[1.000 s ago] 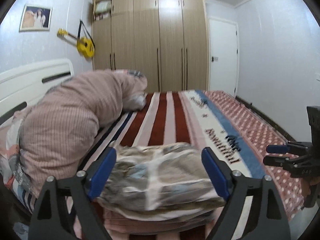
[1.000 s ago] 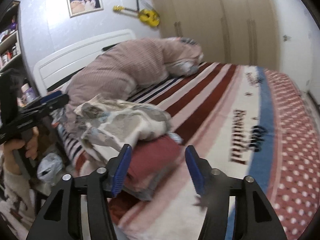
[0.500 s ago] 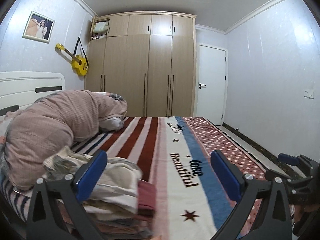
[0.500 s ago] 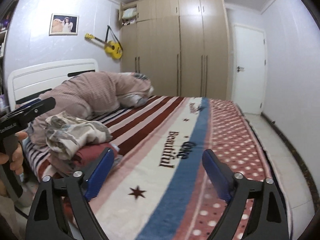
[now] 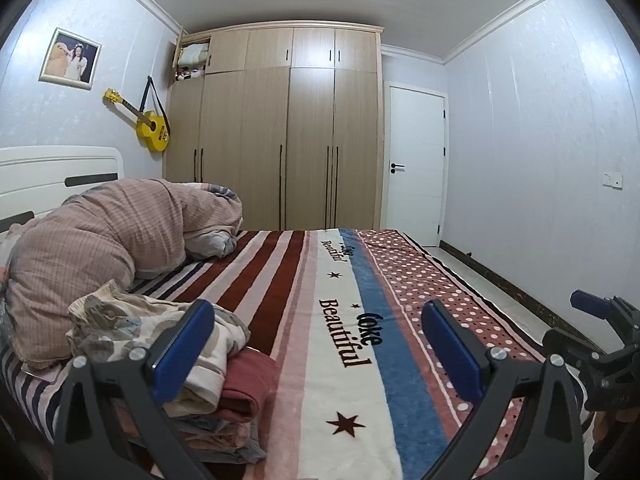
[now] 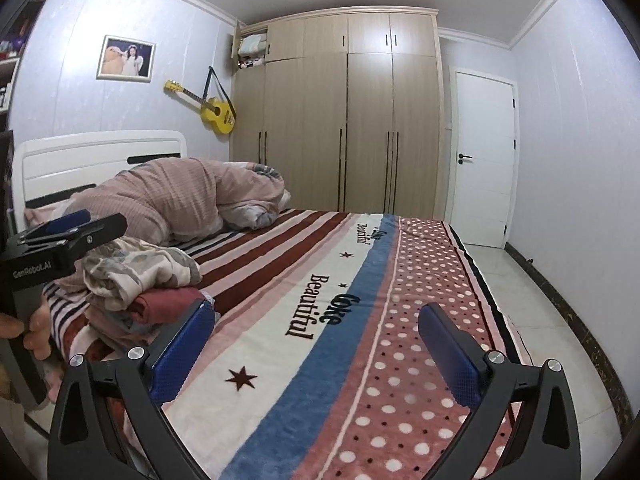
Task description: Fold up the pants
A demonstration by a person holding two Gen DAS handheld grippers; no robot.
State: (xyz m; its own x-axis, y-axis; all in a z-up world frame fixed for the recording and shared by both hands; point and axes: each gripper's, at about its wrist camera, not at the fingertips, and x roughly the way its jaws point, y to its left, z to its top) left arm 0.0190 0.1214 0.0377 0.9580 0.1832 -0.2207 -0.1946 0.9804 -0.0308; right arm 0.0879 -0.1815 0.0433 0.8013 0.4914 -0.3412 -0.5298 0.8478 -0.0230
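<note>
Patterned pants (image 5: 160, 332) now sit folded on the stack (image 5: 224, 404), both my grippers, left (image 5: 316, 344) and right (image 6: 316, 344), swung clear, jaws spread, right one's still widening, holding nothing, so this pair's done.

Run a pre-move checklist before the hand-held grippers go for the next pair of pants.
1. Left hand-held gripper empty, wide apart: ok.
2. Right hand-held gripper empty, its jaws opening: ok.
3. Patterned pants resting on top of the folded stack: ok.
4. Stack neat: not ok, the top piece is rumpled.
5. Bare blanket ahead for folding: ok.
6. Next unfolded pants in sight: cannot tell.
</note>
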